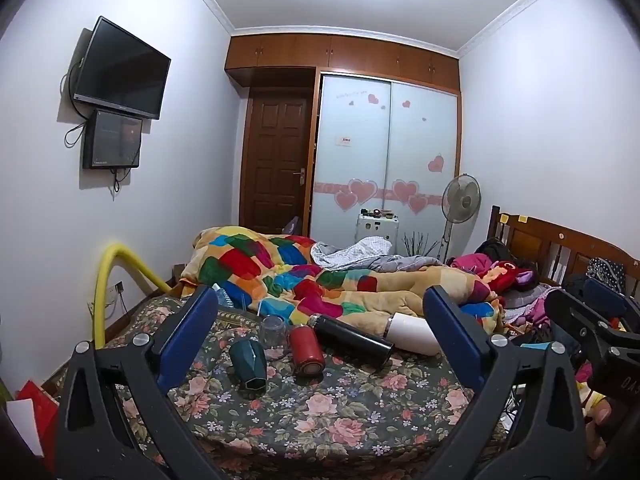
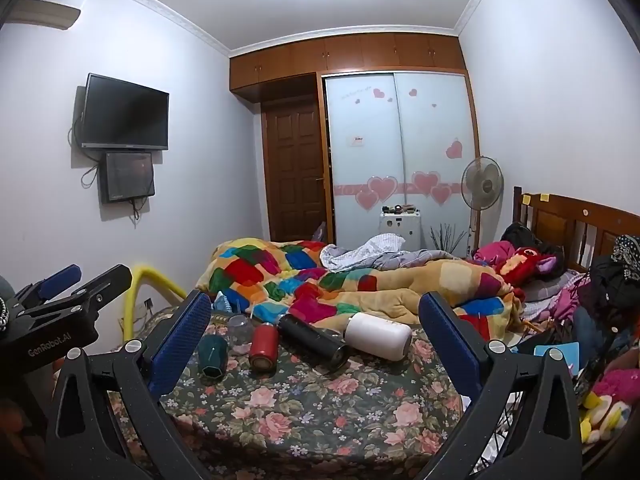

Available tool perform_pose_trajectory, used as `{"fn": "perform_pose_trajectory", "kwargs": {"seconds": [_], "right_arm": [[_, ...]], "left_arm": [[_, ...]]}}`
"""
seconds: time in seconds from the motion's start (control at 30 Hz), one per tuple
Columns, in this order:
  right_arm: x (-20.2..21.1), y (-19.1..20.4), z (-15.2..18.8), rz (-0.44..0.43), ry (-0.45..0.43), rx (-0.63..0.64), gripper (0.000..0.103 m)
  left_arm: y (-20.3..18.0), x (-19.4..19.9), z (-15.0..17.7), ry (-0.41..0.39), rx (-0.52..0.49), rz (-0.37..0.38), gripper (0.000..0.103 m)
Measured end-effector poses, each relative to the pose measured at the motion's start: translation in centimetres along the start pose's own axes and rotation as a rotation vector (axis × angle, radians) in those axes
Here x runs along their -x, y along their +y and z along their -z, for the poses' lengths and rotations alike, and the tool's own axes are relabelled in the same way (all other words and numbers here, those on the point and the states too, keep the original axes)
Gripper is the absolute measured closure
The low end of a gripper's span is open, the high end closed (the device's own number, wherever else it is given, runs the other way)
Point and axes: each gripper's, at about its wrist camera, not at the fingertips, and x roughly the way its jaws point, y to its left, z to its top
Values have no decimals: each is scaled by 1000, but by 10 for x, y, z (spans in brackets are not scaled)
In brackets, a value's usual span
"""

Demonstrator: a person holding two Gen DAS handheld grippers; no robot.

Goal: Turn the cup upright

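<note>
A: What takes up the most room?

B: The bed [image 1: 340,412], covered in a dark floral sheet, with a patchwork quilt [image 1: 280,272] heaped across its far half. Behind it stand a wardrobe [image 1: 384,152] with frosted sliding doors and heart stickers, a brown door [image 1: 276,168], and a television [image 1: 120,68] mounted on the left wall.

A: And the tools?

B: The left gripper [image 1: 320,332] has its blue-padded jaws spread wide, nothing between them, hanging above the near edge of the sheet. The right gripper [image 2: 316,332] is the same: jaws wide apart, holding nothing. Each shows at the edge of the other's view, so they sit side by side.

A: What lies on the sheet?

B: A row of vessels near the quilt's edge. From the right: a white flask [image 2: 378,338] on its side, a black flask [image 1: 350,334] on its side just beside it, then a red cup [image 1: 306,350] lying tilted with one end toward the camera.

A: Where is the cup to be turned?

B: The dark green faceted cup [image 1: 248,364] is at the left end of the row, on the floral sheet, near the left gripper's left finger. It looks to be standing mouth down, though the angle makes that hard to confirm. Just behind it, between it and the red cup, is a clear glass [image 1: 274,332].
</note>
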Motion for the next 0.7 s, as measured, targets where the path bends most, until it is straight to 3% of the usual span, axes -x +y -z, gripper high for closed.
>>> {"fn": "perform_pose_trajectory", "kwargs": {"seconds": [0.7], "right_arm": [[-1, 0, 2, -5, 8, -3, 0]], "left_arm": [[-5, 1, -6, -7, -14, -3, 0]]}}
